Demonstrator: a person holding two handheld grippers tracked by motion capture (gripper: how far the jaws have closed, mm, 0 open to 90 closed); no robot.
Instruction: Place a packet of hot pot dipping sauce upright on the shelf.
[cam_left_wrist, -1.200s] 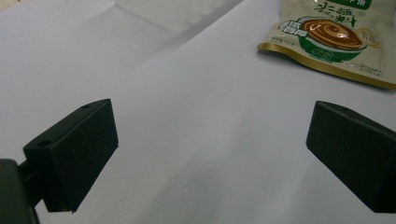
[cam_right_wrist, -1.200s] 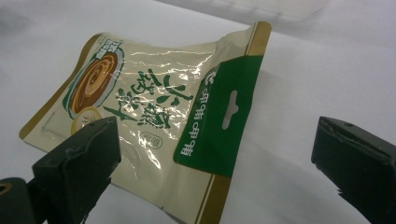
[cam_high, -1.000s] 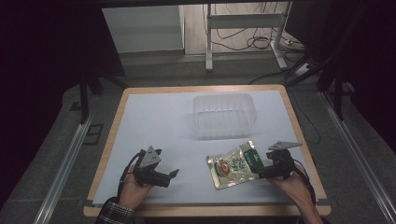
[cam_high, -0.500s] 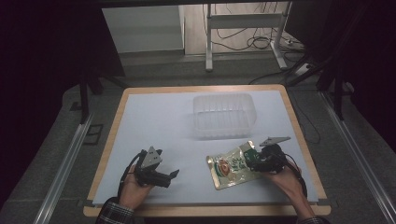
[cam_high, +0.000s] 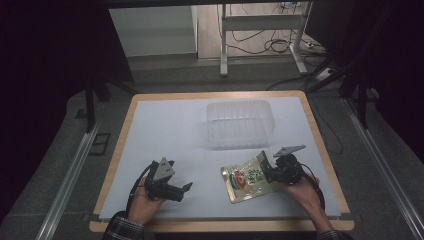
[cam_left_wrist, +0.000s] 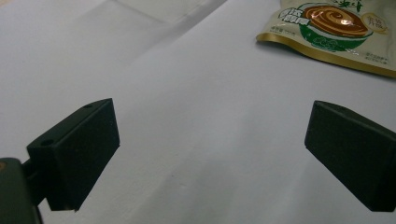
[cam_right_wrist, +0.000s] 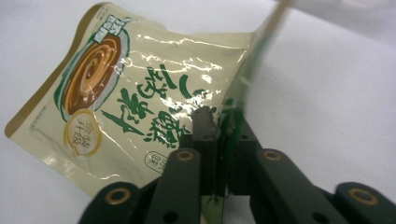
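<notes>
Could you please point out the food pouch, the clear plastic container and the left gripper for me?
food pouch (cam_high: 248, 177): high view, printed front face.
clear plastic container (cam_high: 239, 122): high view, near wall.
left gripper (cam_high: 187, 187): high view, between its open fingertips.

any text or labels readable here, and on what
All the print is on the food pouch, pinched at its edge by the right claw:
Large green brush characters across the front: East Asian script, too stylised to quote.
Gold round seal: too small to read.
Fine print at the edges: blurred.
Clear plastic tub: no text.

Left hand-held gripper (cam_high: 186, 188) jaws spread; right hand-held gripper (cam_high: 267, 170) jaws clamped.
</notes>
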